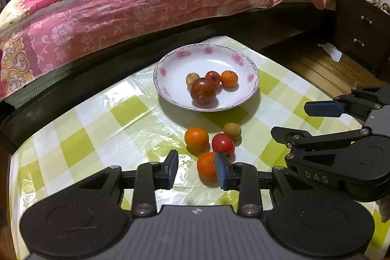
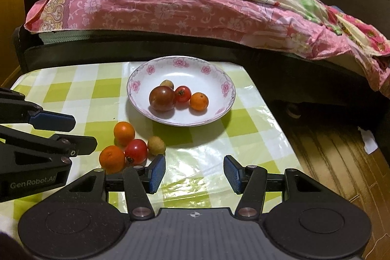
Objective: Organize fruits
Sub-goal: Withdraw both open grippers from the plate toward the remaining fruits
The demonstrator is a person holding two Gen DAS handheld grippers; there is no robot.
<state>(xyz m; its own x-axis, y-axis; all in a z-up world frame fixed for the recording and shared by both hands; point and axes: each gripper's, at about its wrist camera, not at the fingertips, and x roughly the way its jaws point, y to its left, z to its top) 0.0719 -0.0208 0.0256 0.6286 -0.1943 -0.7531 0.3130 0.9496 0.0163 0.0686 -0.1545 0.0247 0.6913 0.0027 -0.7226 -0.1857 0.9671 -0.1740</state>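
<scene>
A white floral plate [image 1: 170,65] [image 2: 214,79] on the checked table holds a dark tomato [image 1: 203,90] [image 2: 162,98], a small red tomato [image 1: 213,77], a small orange [image 1: 229,78] and a longan [image 1: 191,77]. On the cloth in front lie two oranges [image 1: 196,138] [image 1: 206,166], a red tomato [image 1: 222,143] [image 2: 136,150] and a longan [image 1: 232,130] [image 2: 156,145]. My left gripper [image 1: 197,169] is open and empty, its right finger beside the near orange. My right gripper [image 2: 194,173] is open and empty, right of the loose fruit.
A bed [image 1: 146,4] with pink bedding runs along the table's far edge. A dark nightstand [image 1: 360,35] and wooden floor [image 2: 341,162] lie to the right. The green-and-white checked cloth [image 1: 97,133] covers the table.
</scene>
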